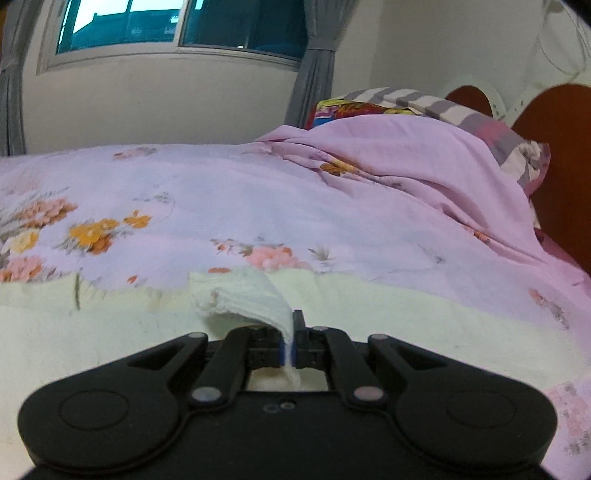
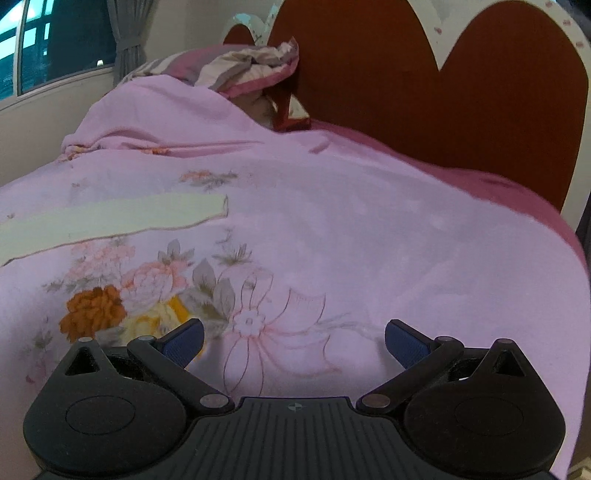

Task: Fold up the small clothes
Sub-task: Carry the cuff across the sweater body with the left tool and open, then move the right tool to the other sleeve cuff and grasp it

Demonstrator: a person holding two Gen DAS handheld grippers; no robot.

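Note:
A pale cream garment [image 1: 110,332] lies spread on the floral pink bedspread [image 1: 221,206]. My left gripper [image 1: 291,332] is shut on a white ribbed edge [image 1: 243,295] of the garment and holds it lifted a little off the rest of the cloth. In the right wrist view the same garment's flat end [image 2: 122,218] lies at the left, well away from my right gripper [image 2: 293,339]. The right gripper is open and empty, low over the bedspread's flower print [image 2: 155,288].
A bunched pink quilt [image 1: 406,155] and striped pillow [image 1: 443,107] lie at the head of the bed. A red-brown heart-shaped headboard [image 2: 443,92] stands behind. A window [image 1: 177,26] and grey curtain [image 1: 314,66] are on the far wall.

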